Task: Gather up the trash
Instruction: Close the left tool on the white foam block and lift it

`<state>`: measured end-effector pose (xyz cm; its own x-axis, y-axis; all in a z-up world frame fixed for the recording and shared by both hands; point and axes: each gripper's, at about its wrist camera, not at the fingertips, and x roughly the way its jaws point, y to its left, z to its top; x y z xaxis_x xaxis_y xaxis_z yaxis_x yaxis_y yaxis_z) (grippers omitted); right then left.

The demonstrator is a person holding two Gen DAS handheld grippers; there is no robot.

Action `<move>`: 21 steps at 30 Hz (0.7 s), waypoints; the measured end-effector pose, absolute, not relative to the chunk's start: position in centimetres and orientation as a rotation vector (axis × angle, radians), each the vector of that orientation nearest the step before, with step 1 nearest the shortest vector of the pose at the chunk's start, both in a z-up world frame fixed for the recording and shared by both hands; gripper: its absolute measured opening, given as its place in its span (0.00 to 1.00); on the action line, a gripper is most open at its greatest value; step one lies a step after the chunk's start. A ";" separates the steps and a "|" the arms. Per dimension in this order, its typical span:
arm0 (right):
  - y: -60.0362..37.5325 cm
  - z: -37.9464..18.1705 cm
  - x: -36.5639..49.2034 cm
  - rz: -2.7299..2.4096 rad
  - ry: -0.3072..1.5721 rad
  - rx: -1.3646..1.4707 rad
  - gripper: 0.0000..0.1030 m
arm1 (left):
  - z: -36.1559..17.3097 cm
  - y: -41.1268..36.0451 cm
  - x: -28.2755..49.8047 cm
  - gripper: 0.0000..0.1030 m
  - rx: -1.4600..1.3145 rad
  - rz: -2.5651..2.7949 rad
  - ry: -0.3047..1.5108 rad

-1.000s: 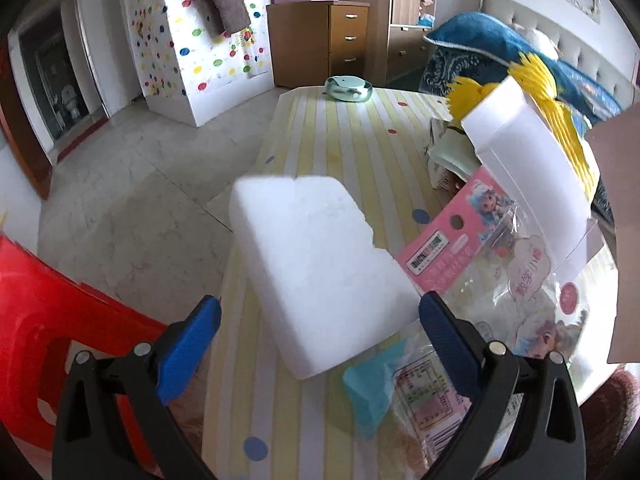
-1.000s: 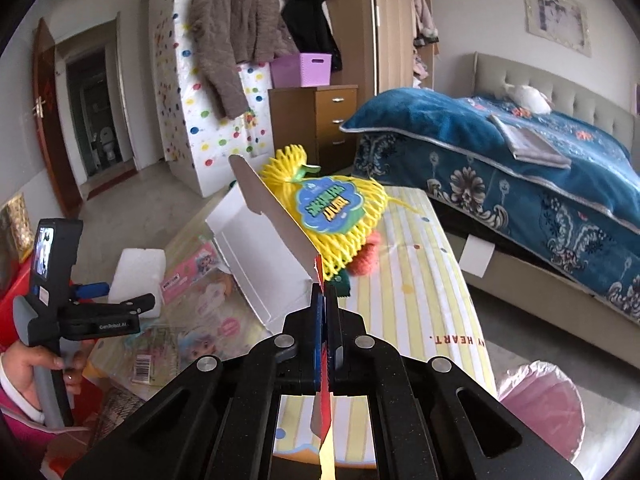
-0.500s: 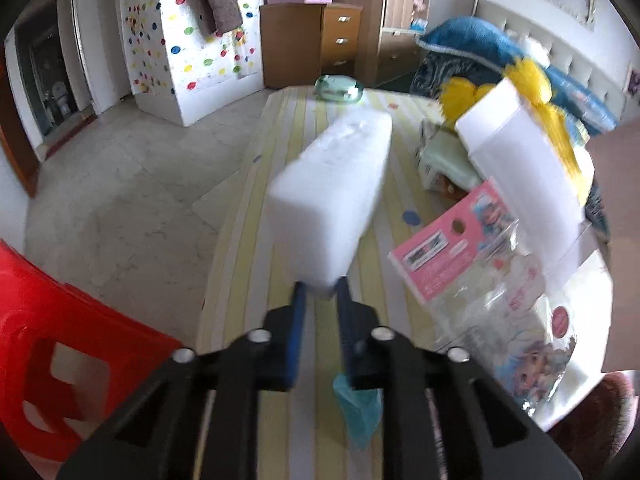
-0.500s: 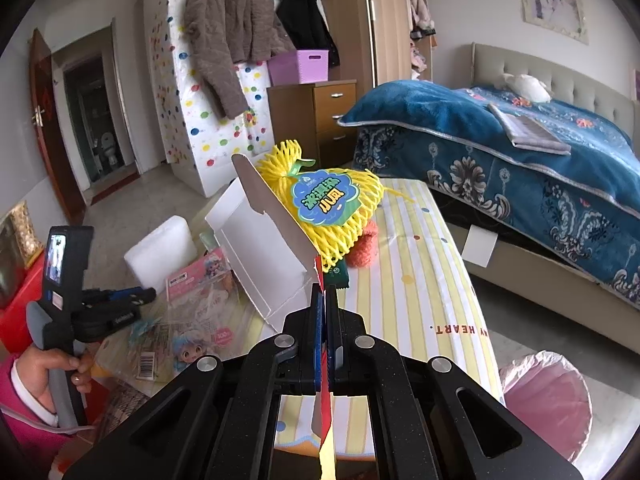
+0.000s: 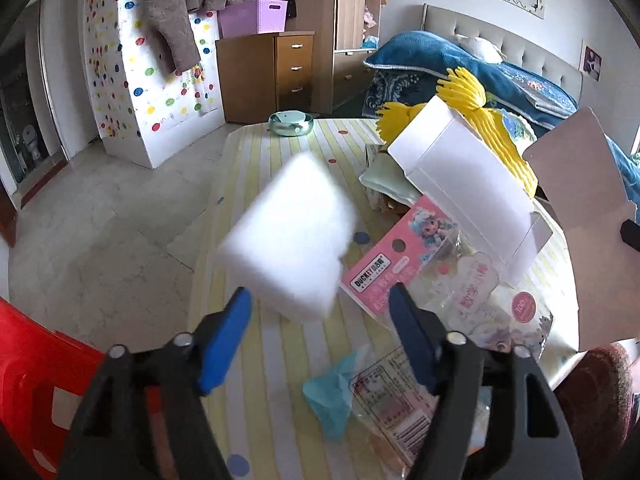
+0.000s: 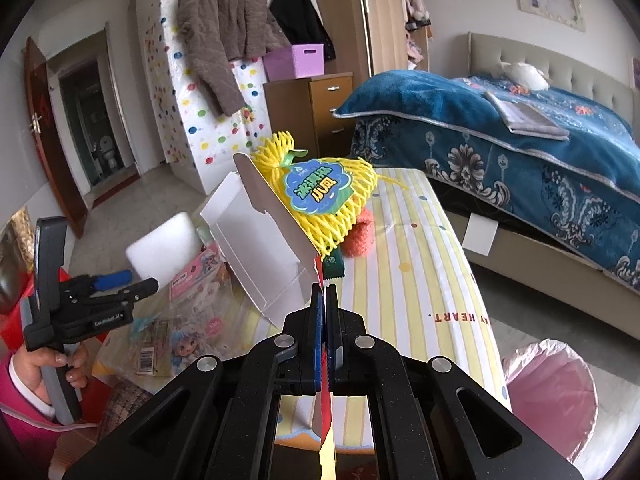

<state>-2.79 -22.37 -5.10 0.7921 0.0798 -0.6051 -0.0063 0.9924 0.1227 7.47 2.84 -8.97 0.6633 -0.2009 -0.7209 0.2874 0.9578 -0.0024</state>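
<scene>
Left gripper (image 5: 320, 312) jaws spread, white foam block (image 5: 290, 236) blurred just ahead; right gripper (image 6: 325, 296) jaws clamp the cardboard box (image 6: 264, 240) flap.

Counts on the striped surface (image 5: 248, 364)

One white foam block (image 5: 290, 236), one open white carton (image 5: 464, 178), one yellow net bag (image 6: 320, 196), one pink doll package (image 5: 404, 256), one teal wrapper (image 5: 332, 396), one green bowl (image 5: 290, 123) at the far end, two tools: left (image 5: 320, 312), right (image 6: 325, 300).
</scene>
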 end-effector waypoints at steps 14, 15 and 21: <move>-22.5 -5.7 -1.9 0.049 0.674 0.115 0.01 | -8.6 5.7 8.6 0.87 0.044 -0.198 0.784; -22.5 -5.7 -1.9 0.048 0.674 0.114 0.01 | -8.5 5.9 8.9 0.88 0.044 -0.185 0.783; -22.6 -5.6 -1.4 0.040 0.682 0.107 0.01 | -9.8 5.8 11.3 0.88 0.118 -0.158 0.823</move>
<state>-1.37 -22.55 -5.63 0.7757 0.0717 -0.6270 -0.0014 0.9937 0.1119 11.29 5.82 -9.79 0.6696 -0.0942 -0.7367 0.1857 0.9817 0.0433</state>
